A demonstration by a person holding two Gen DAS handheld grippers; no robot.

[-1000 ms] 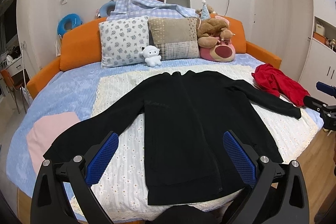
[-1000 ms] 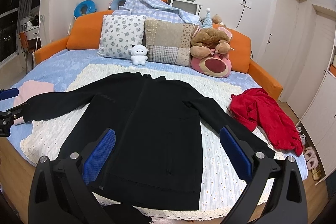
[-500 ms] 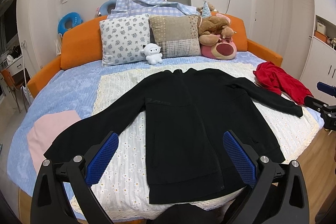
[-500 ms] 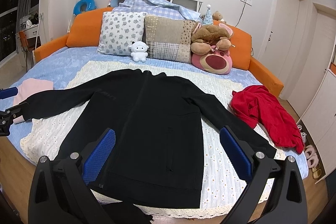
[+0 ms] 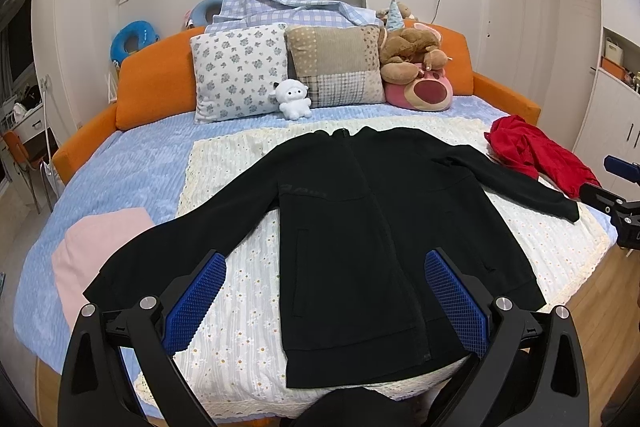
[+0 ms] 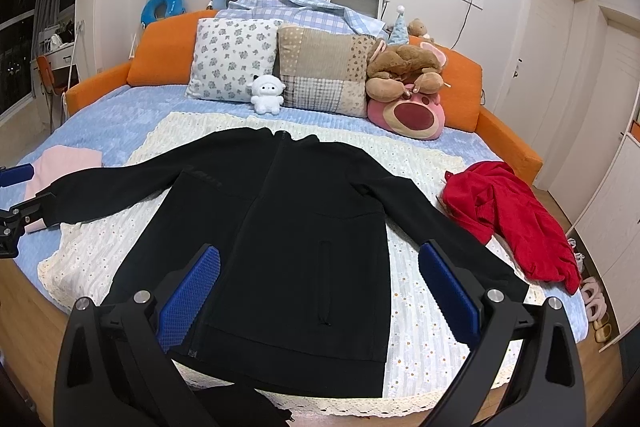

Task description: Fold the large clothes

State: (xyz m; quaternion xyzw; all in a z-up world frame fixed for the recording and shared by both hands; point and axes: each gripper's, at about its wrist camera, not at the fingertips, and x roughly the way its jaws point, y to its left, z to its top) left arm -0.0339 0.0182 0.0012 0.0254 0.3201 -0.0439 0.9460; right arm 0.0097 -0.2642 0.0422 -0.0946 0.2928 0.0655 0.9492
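A black zip jacket lies flat, front up, sleeves spread, on a cream flowered cloth on the bed; it also shows in the right wrist view. My left gripper is open and empty, held above the jacket's hem near the bed's front edge. My right gripper is open and empty above the hem too. Each gripper shows at the edge of the other's view: the right one, the left one.
A red garment lies crumpled at the bed's right side. A folded pink cloth lies at the left by the sleeve cuff. Pillows and plush toys line the orange headboard. Slippers sit on the floor at right.
Both grippers have drawn back and risen a little, so the jacket sits slightly farther and more of the hem shows. The jacket has not moved.
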